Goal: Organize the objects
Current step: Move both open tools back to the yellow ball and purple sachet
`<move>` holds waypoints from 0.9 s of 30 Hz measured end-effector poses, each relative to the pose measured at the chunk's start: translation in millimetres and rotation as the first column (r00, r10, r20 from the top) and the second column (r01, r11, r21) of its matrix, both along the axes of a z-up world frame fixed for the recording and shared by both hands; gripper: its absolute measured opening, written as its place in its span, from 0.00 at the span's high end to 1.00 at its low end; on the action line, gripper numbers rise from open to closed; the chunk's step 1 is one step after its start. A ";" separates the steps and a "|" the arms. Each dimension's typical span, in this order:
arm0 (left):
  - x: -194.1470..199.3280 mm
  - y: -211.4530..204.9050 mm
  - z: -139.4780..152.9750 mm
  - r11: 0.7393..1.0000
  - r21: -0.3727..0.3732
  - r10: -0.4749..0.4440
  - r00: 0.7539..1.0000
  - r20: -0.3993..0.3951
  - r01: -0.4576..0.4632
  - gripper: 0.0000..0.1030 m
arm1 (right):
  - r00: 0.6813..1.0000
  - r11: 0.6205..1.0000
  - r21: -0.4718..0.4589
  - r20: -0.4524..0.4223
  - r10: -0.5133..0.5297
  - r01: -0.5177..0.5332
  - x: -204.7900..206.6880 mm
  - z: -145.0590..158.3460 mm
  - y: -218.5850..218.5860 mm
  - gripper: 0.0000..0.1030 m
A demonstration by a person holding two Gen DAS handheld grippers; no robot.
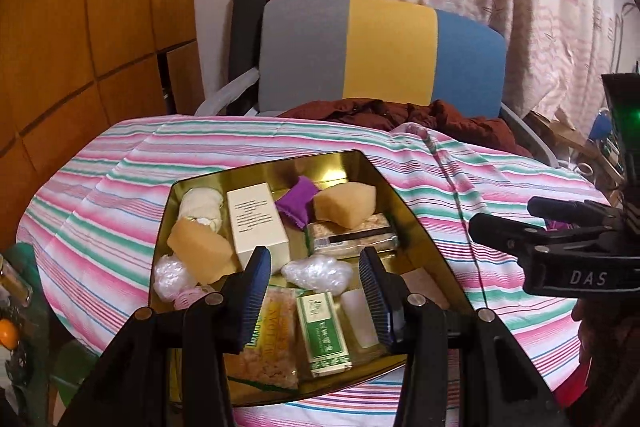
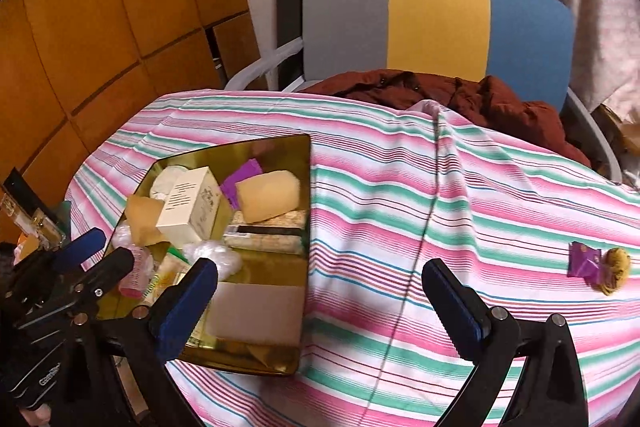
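A smooth cloth striped pink, green and white covers the counter (image 2: pixel 400 187). On its left part sits a shiny gold metal tray (image 1: pixel 404 203) holding a cream printed carton (image 1: pixel 258 227), tan sponge blocks (image 1: pixel 202 251) and a green-labelled bar (image 1: pixel 324 335). A purple foil wrapper (image 2: pixel 582 261) lies apart on the cloth's right. Left gripper (image 1: pixel 316 291) fingers spread wide above the tray, empty; right gripper (image 2: pixel 320 295) fingers wide, empty.
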State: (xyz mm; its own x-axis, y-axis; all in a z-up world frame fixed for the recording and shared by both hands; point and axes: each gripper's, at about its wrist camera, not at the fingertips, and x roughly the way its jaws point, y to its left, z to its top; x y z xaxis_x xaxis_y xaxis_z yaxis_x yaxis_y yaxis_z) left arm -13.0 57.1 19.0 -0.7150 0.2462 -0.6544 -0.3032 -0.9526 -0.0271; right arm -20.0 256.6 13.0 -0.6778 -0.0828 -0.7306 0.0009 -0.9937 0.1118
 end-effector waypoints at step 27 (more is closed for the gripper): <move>14.2 106.5 -1.8 0.956 -0.077 -0.282 0.959 0.015 0.282 0.55 | 0.897 0.899 0.014 0.066 -0.437 0.437 49.3 -6.3 201.1 0.00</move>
State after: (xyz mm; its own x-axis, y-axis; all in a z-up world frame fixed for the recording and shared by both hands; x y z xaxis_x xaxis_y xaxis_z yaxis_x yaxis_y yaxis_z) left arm 1.2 163.6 17.2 -0.6215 0.3861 -0.6817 -0.5597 -0.8277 0.0414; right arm 29.3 457.7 6.7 -0.5963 0.2097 -0.7749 -0.4408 -0.8923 0.0977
